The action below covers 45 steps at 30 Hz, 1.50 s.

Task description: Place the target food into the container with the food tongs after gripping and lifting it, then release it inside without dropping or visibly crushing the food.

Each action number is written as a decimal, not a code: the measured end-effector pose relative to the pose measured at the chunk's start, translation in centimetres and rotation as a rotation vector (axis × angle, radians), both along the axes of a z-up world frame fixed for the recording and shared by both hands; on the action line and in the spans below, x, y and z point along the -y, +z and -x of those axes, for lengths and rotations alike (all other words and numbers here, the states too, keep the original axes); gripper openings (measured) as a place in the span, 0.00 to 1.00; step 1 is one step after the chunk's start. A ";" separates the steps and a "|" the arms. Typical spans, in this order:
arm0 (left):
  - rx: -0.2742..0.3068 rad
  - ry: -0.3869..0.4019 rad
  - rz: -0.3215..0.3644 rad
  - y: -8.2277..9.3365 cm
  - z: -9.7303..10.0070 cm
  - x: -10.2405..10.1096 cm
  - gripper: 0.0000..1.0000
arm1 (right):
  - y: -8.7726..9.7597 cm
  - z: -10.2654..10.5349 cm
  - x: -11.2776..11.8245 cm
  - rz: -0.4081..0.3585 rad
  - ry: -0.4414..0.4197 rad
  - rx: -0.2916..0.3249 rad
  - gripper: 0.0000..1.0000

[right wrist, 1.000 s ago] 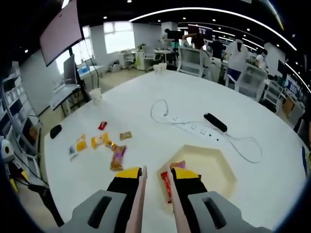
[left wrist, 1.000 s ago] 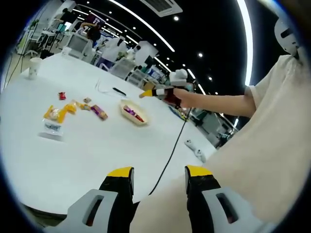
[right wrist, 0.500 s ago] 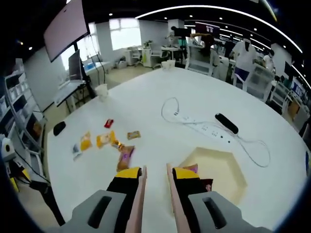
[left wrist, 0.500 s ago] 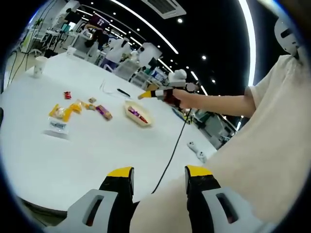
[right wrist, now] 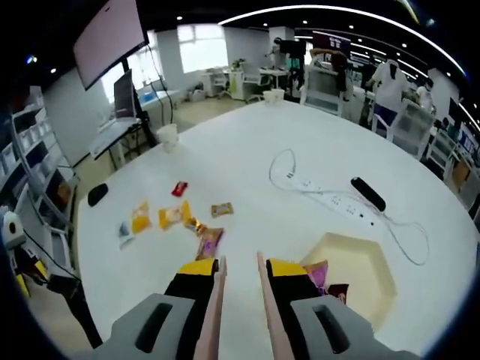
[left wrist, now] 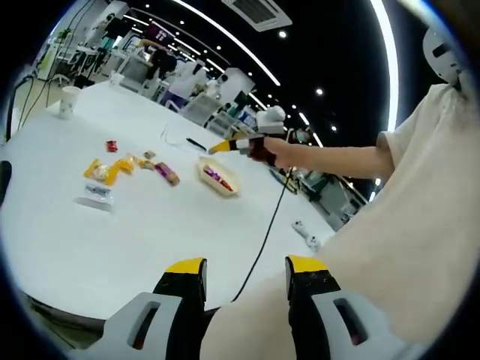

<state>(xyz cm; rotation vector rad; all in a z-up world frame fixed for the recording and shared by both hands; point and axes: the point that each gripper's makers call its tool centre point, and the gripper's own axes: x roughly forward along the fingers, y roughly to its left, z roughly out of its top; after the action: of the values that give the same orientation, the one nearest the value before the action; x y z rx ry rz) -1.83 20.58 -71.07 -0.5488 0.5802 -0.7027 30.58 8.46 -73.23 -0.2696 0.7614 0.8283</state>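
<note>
Nearest loose snack (right wrist: 209, 241): purple-and-orange wrapper, just ahead of the right hand-held gripper (right wrist: 238, 271) and slightly left of its jaw line, flat on the tabletop (right wrist: 247, 172). Long axis roughly along the view's depth, tilted a little left; probably easiest to straddle across its narrow width. Tongs (right wrist: 217, 300) carried between the right jaws: two pale blades rising alongside the yellow tips, a narrow gap between them, nothing held in it. Container (right wrist: 358, 274) just right of the same jaws, cream, hexagonal, already with purple and dark red packets at its near edge. Short carry from snack to container, judged from this layout.

Further left on the tabletop, well apart from the jaws: a yellow packet (right wrist: 174, 216), a smaller tan one (right wrist: 221, 209), a red one (right wrist: 179, 188), another yellow (right wrist: 140, 218) beside a pale sachet (right wrist: 124, 230). Power strip (right wrist: 324, 193) with looping cord beyond the container.

Left hand-held gripper (left wrist: 244, 267) far back near the table's edge, jaws wide and empty, a pale garment (left wrist: 420, 225) close beside them. Right one clearly nearer the snacks; seen from the left view out over the container (left wrist: 219, 176).
</note>
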 end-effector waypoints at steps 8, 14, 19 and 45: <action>-0.005 0.008 0.002 -0.1 0.1 -0.3 0.41 | -0.7 -0.2 -1.3 0.005 0.024 -0.014 0.24; -0.013 0.020 0.005 -0.4 0.1 -1.0 0.41 | -1.7 -0.8 -2.2 0.009 0.039 -0.027 0.25; -0.018 0.028 0.004 -0.5 0.1 -1.4 0.41 | -2.3 -1.0 -2.9 0.012 0.050 -0.035 0.25; -0.045 0.072 0.004 -1.0 -0.9 -3.1 0.41 | -5.1 -1.4 -5.8 0.047 0.084 -0.063 0.24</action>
<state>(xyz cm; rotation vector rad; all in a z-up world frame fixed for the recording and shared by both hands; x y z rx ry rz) -0.91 23.72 -72.07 -0.5878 0.5979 -0.6251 32.01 14.28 -78.38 -0.3202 0.8340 0.9024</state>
